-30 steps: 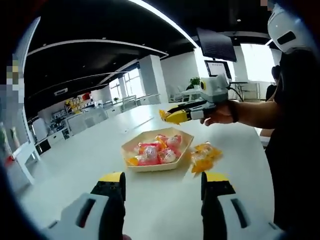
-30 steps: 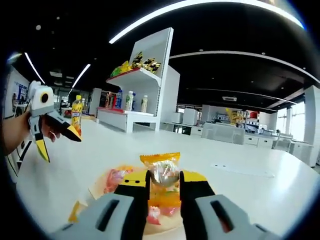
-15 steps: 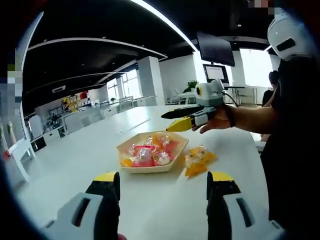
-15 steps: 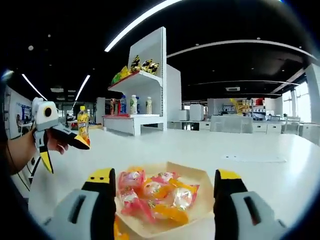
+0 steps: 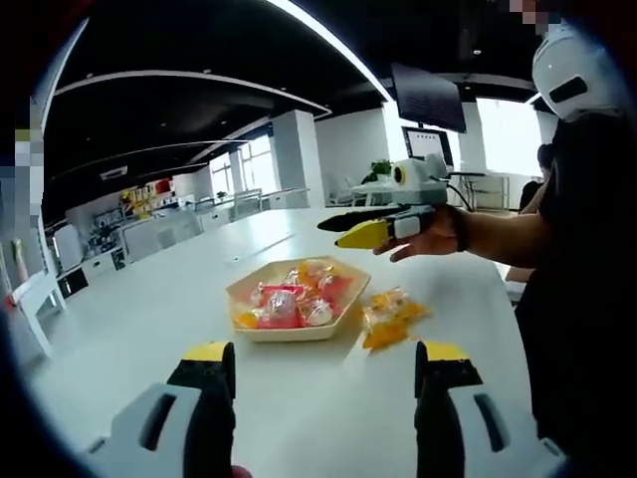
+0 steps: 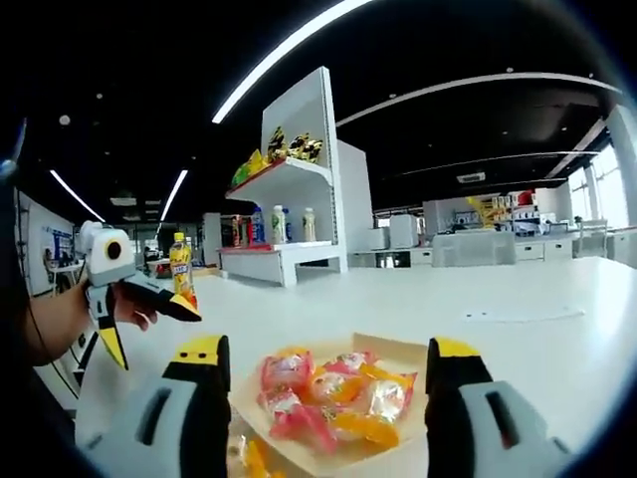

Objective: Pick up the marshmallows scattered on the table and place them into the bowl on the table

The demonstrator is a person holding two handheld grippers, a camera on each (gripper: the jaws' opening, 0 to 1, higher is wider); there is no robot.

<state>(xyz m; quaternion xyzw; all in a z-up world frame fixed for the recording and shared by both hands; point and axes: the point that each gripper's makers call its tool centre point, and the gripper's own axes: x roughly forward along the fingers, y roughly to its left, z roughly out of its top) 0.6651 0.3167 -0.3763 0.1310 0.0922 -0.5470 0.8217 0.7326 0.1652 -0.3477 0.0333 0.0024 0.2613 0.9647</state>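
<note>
Orange-wrapped marshmallows (image 5: 390, 317) lie at the bowl's (image 5: 295, 333) three o'clock; right gripper (image 6: 328, 363) and left gripper (image 5: 320, 358), both spread empty, should descend squarely onto one packet.

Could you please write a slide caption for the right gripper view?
Open right claw above a bowl of wrapped marshmallows, left claw open nearby.

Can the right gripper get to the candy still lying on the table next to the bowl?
Probably yes. The right gripper hangs open and empty above the table, close over the loose marshmallows beside the bowl. Nothing stands between them, and the left gripper is back from the pile.
</note>
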